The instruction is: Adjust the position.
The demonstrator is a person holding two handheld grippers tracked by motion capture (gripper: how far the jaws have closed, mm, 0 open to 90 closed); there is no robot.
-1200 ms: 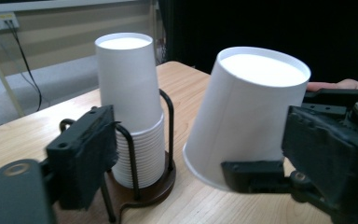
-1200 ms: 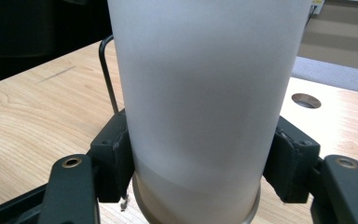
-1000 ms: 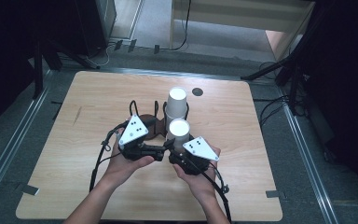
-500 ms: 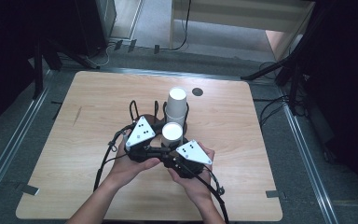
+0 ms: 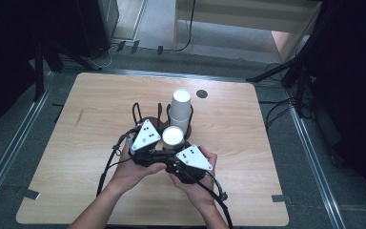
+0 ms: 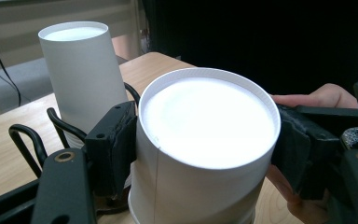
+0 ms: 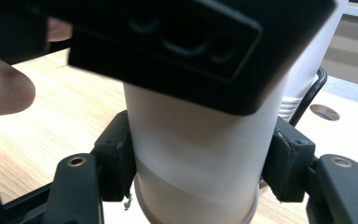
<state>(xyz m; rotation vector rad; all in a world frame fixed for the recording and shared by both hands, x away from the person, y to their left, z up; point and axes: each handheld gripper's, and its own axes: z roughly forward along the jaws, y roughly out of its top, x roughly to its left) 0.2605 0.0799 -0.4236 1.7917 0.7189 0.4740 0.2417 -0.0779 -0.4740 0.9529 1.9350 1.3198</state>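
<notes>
A white paper cup point(image 5: 173, 135) point(image 6: 205, 154) stands upside down near the table's middle, with a second cup's edge showing under it in the right gripper view. My left gripper point(image 5: 167, 142) point(image 6: 206, 151) has just been closing; its pads now press the upper cup's top on both sides. My right gripper point(image 5: 175, 150) point(image 7: 200, 163) is shut lower down on the same stack point(image 7: 196, 140). Another upside-down white cup point(image 5: 181, 102) point(image 6: 81, 70) sits just behind in a black wire holder point(image 5: 145, 110).
The wooden table point(image 5: 267, 143) has a round dark cable hole point(image 5: 201, 93) behind the rear cup. Cables trail from both grippers toward the front edge. Dark stands and cables line the floor to the right and left of the table.
Both hands and the held cup have shifted slightly left and toward the rear cup. The left gripper's jaws have come in against the cup.
</notes>
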